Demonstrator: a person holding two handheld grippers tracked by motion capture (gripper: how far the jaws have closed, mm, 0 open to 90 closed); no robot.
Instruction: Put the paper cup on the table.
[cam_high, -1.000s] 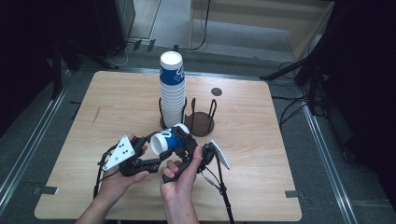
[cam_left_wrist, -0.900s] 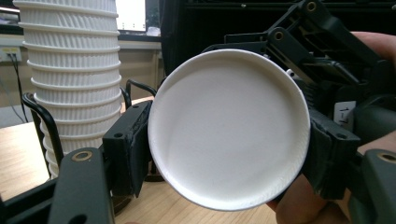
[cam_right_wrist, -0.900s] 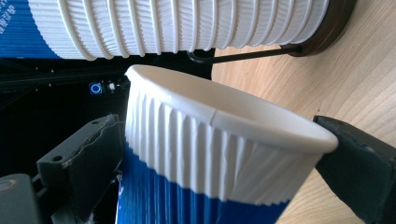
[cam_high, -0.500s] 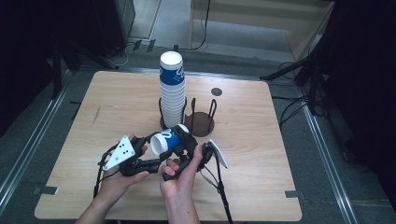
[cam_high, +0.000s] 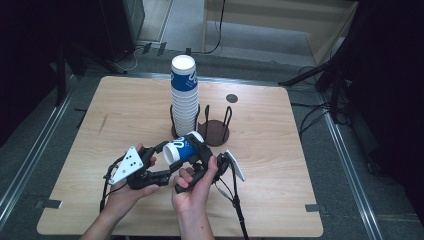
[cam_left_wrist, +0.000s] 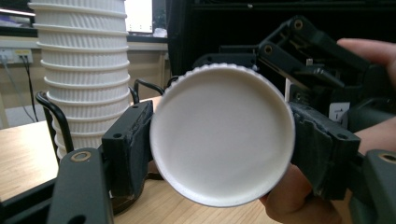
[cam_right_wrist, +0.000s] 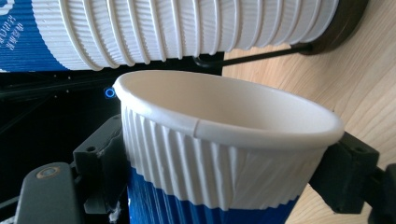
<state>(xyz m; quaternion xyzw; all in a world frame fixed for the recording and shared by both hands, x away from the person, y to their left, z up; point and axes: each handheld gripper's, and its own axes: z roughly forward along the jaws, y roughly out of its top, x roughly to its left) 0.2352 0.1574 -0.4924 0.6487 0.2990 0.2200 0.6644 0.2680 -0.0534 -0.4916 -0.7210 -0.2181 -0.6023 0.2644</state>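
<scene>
Cup stack (cam_high: 184, 95) in left holder (cam_high: 176, 119), mid-table (cam_high: 280, 150); second holder (cam_high: 216, 131) just right of it. Single cup (cam_high: 181, 148) in front of both, between left gripper (cam_high: 159, 159) and right gripper (cam_high: 199, 150).

ribbed matt paper cup (cam_right_wrist: 219, 154), pale wood-grain table (cam_high: 300, 150), black wire rack (cam_high: 220, 131)

Your counter (cam_high: 280, 150) was evenly lit from above, surroundings fell dark, close cup (cam_left_wrist: 222, 140) looked soft, faint shadows only.
</scene>
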